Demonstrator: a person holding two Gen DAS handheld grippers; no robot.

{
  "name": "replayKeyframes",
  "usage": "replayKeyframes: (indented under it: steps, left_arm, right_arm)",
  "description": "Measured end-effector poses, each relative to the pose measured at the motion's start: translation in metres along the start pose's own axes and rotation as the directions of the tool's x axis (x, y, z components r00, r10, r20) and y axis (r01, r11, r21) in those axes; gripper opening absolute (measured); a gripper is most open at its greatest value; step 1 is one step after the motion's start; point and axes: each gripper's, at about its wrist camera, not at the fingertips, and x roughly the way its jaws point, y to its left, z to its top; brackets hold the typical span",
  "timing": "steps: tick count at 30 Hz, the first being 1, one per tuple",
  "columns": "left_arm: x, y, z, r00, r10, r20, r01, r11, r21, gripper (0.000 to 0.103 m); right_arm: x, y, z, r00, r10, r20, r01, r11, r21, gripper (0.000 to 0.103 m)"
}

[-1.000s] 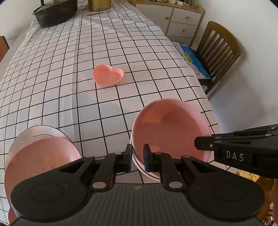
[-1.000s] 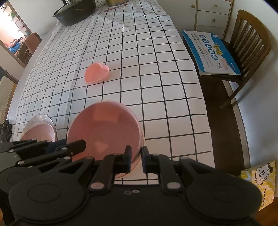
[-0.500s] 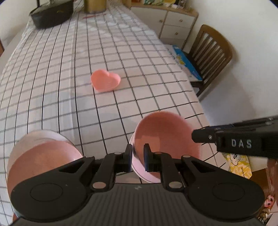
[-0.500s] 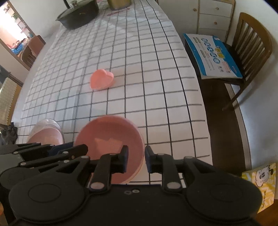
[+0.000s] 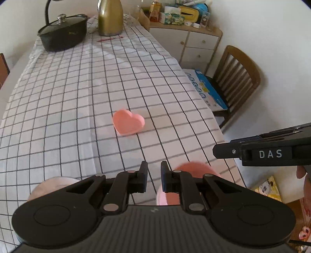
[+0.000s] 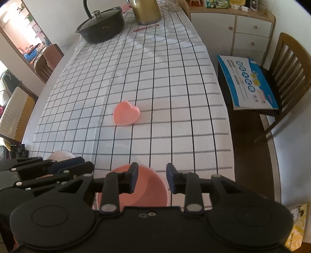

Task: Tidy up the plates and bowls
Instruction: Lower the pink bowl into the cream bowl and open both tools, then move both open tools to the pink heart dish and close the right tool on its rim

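Observation:
A pink heart-shaped dish [image 5: 128, 124] lies mid-table, also in the right wrist view [image 6: 126, 116]. A round pink bowl [image 6: 147, 189] sits near the table's front edge, partly hidden behind my right gripper [image 6: 152, 175], which is open and empty above it. The bowl's rim also shows in the left wrist view [image 5: 191, 167]. A pale pink plate [image 5: 54, 184] lies at front left, mostly hidden behind my left gripper [image 5: 153, 171], which is nearly shut and empty. The right gripper's side [image 5: 262, 153] shows to its right.
A black lidded pot [image 5: 63, 33] and a gold kettle [image 5: 110, 18] stand at the table's far end. A wooden chair [image 6: 287, 77] with a blue box [image 6: 246, 81] stands right of the table. A white cabinet [image 5: 196, 44] is behind.
Both grippers have risen and pulled back from the pink bowl. The right gripper's jaws have opened wide. The bowl stays on the table near the front edge.

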Motion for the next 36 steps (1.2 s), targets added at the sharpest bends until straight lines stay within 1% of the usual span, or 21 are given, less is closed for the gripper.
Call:
replayKeyframes:
  steps: [2,4,5,6,8,9,10,12,18,22,27,31,33,36]
  left_arm:
    - [0.002,0.004,0.006,1.0,-0.006,0.002,0.006,1.0,-0.015,0.015]
    - [0.005,0.007,0.012,1.0,-0.003,0.009,0.003,0.999,-0.032,0.025]
    - [0.005,0.009,0.014,1.0,0.001,0.016,0.0,0.999,-0.039,0.035]
    - [0.005,0.01,0.017,1.0,0.005,0.023,-0.004,0.999,-0.044,0.05]
    - [0.006,0.014,0.023,0.998,0.025,0.051,-0.022,0.998,-0.055,0.066]
    - [0.008,0.016,0.027,0.997,0.04,0.06,-0.037,0.998,-0.057,0.067]
    - [0.01,0.018,0.03,0.997,0.048,0.061,-0.045,0.997,-0.058,0.067]
    - [0.015,0.025,0.039,0.997,0.061,0.056,-0.057,0.995,-0.078,0.067]
    - [0.035,0.042,0.06,0.993,0.105,0.054,-0.098,0.989,-0.114,0.067]
    - [0.05,0.05,0.068,0.99,0.137,0.044,-0.13,0.982,-0.137,0.067]
    - [0.069,0.061,0.074,0.988,0.15,0.035,-0.143,0.976,-0.162,0.067]
    - [0.089,0.071,0.075,0.99,0.14,0.0,-0.137,0.971,-0.196,0.068]
    - [0.098,0.075,0.073,0.99,0.14,-0.021,-0.141,0.967,-0.213,0.067]
    - [0.112,0.08,0.071,0.99,0.131,-0.05,-0.139,0.964,-0.226,0.067]
  right_arm:
    - [0.001,0.001,0.006,1.0,0.007,0.004,-0.007,1.0,-0.003,0.033]
    - [0.003,0.001,0.013,1.0,0.013,0.007,-0.013,1.0,-0.005,0.036]
    - [0.004,0.001,0.017,1.0,0.016,0.01,-0.016,1.0,-0.006,0.041]
    - [0.005,0.001,0.021,1.0,0.02,0.014,-0.02,1.0,-0.01,0.047]
    - [0.006,0.003,0.028,0.999,0.029,0.023,-0.029,0.999,-0.022,0.052]
    - [0.008,0.003,0.033,0.999,0.033,0.028,-0.032,0.999,-0.026,0.054]
    - [0.009,0.003,0.038,0.999,0.036,0.029,-0.035,0.999,-0.028,0.055]
    - [0.013,0.002,0.048,0.998,0.046,0.037,-0.045,0.999,-0.028,0.068]
    - [0.032,0.005,0.077,0.997,0.068,0.045,-0.066,0.996,-0.056,0.08]
    - [0.047,0.007,0.094,0.996,0.082,0.036,-0.079,0.995,-0.067,0.08]
    - [0.071,0.006,0.11,0.994,0.105,0.01,-0.104,0.993,-0.06,0.08]
    - [0.094,0.004,0.12,0.993,0.115,-0.026,-0.116,0.992,-0.05,0.079]
    - [0.107,0.005,0.123,0.993,0.106,-0.046,-0.108,0.993,-0.046,0.079]
    - [0.127,0.005,0.126,0.989,0.121,-0.085,-0.124,0.992,-0.032,0.078]
